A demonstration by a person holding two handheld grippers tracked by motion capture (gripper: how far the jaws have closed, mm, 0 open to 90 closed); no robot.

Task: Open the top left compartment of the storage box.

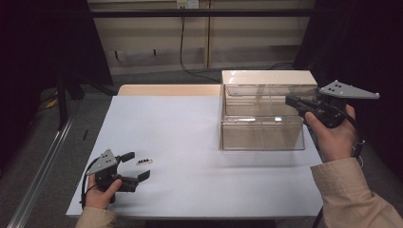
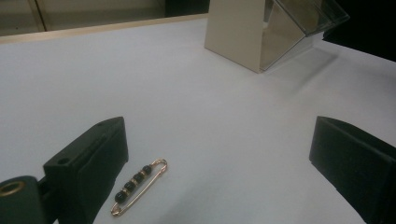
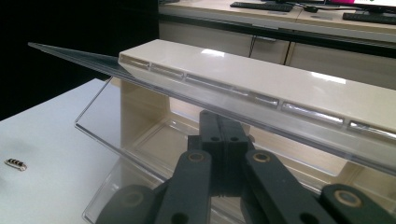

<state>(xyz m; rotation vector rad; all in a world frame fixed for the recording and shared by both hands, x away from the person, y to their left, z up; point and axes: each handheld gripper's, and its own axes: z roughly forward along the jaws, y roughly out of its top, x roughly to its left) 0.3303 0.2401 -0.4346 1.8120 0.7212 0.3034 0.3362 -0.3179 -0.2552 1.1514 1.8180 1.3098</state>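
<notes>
In the high view, the left gripper [image 1: 138, 166] sits in the lower left of the frame, low over the white table [image 1: 190, 142], with its two black jaws spread wide. A small beaded safety pin [image 1: 144, 162] lies on the table between them, close to the upper jaw and touching neither. In the right half of the frame stands a display case [image 1: 263, 111] with a cream top and clear plastic walls. The right gripper [image 1: 291, 100] is held at its right side, jaws pressed together and their tips at the case's clear front panel.

In the left gripper view, the two jaws rise from the lower corners, far apart. The safety pin [image 2: 139, 185], gold wire with dark beads, lies flat in the lower left just beside the left jaw. The case [image 2: 261, 32] is in the upper right.

In the right gripper view, the closed jaws of the right gripper [image 3: 225, 128] rise from the bottom centre, under a raised clear lid [image 3: 140, 81] that slants across the frame. Whether they touch the lid I cannot tell. The pin [image 3: 15, 164] shows small at the left edge on the table.
</notes>
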